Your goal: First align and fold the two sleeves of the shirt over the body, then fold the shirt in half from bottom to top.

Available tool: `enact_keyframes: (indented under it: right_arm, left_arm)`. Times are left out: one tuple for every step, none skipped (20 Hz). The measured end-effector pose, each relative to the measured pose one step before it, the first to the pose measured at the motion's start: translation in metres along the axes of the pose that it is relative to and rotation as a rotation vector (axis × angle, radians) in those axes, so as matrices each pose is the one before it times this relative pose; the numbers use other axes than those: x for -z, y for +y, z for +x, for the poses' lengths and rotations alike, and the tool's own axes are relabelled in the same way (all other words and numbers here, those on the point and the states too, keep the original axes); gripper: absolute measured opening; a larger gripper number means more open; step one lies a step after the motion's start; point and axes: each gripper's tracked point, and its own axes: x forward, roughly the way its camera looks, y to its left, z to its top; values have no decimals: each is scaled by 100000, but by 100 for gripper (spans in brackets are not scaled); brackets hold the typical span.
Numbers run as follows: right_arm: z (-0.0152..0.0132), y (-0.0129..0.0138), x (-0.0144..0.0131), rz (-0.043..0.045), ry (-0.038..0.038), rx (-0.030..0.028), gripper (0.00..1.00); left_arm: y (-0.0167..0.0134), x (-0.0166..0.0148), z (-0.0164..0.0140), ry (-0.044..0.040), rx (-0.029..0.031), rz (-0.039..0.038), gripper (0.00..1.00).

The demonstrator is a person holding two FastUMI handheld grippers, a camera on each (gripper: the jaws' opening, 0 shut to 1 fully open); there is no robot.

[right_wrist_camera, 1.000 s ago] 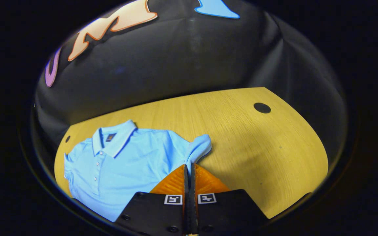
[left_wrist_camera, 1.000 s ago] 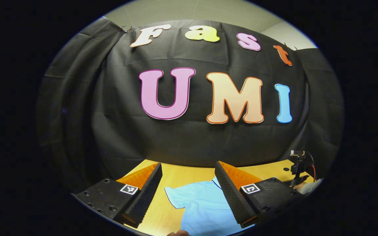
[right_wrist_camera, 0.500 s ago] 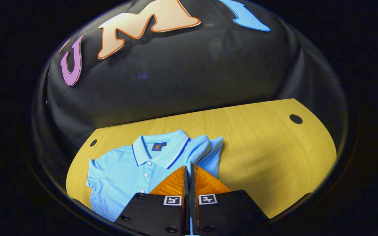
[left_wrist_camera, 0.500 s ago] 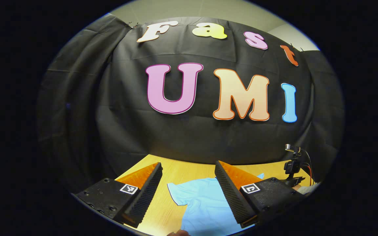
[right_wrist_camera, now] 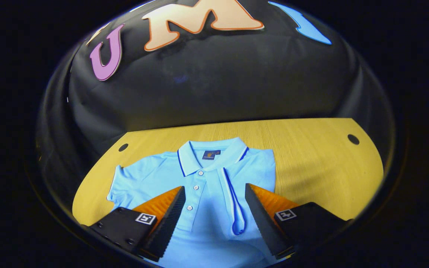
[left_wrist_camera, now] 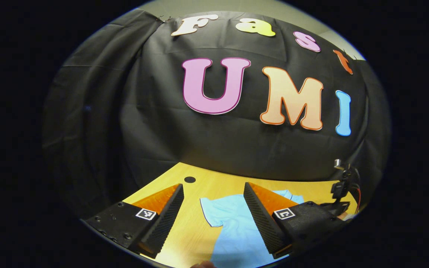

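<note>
In the right gripper view our right hand-held gripper now stands spread wide above the light blue polo shirt, where half a second ago its fingers were pressed together on the shirt's sleeve. That sleeve has been let go and lies folded inward over the front of the body, its dark-trimmed edge running down beside the button placket, between the two fingers. The shirt lies flat on the wooden surface, collar toward the booth's wall, and it sits more centred in this view than before. The other short sleeve is still spread out to the side on the surface.

In the left gripper view our left hand-held gripper is spread apart as before, holding nothing, hovering above the surface with the shirt lying between and beyond its fingers. The view has swung a little, so a dark hole in the surface now shows near the wall. The other hand-held gripper's rear shows at the right edge.
</note>
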Motion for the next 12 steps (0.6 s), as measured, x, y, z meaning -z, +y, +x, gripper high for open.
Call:
enact_keyframes:
  right_arm:
    - [-894,-26,-653,-943,-2403,476,98]
    - [-867,-4,-842,-388,-2549,-12,98]
    - [-969,59,-524,-291,-2120,-86,94]
    - [-861,-193,-530,-465,-1531,175,98]
    - [-835,-162,-394,-705,-1318,128,98]
    - [-734,-254,-454,-670,-1195,405,94]
    - [-893,-202,-177,-596,-849,150,94]
    - [-671,-150,-277,-672,-657,-33,94]
    - [-563,-253,144,-1133,29,339,98]
    - [-451,-188,133,-1389,173,54,98]
    - [-485,-312,99,-1624,-321,561,98]
    - [-374,-352,173,-1787,-121,678,94]
  left_arm:
    - [64,611,667,880,271,411,98]
    - [-19,815,739,1419,184,513,98]
    - [-75,703,926,1114,792,197,98]
    - [-1,711,900,1798,577,-213,98]
    - [1,706,979,1457,438,-1012,98]
    - [-51,819,1133,1190,463,-1163,98]
    - [91,947,1144,2382,204,-679,97]
    - [206,1129,1057,2469,-69,279,98]
    - [183,754,981,2068,-243,832,98]
    - [64,552,1167,1101,387,594,98]
    - [130,714,1028,2056,-215,369,98]
    - [42,670,912,1596,1104,-873,97]
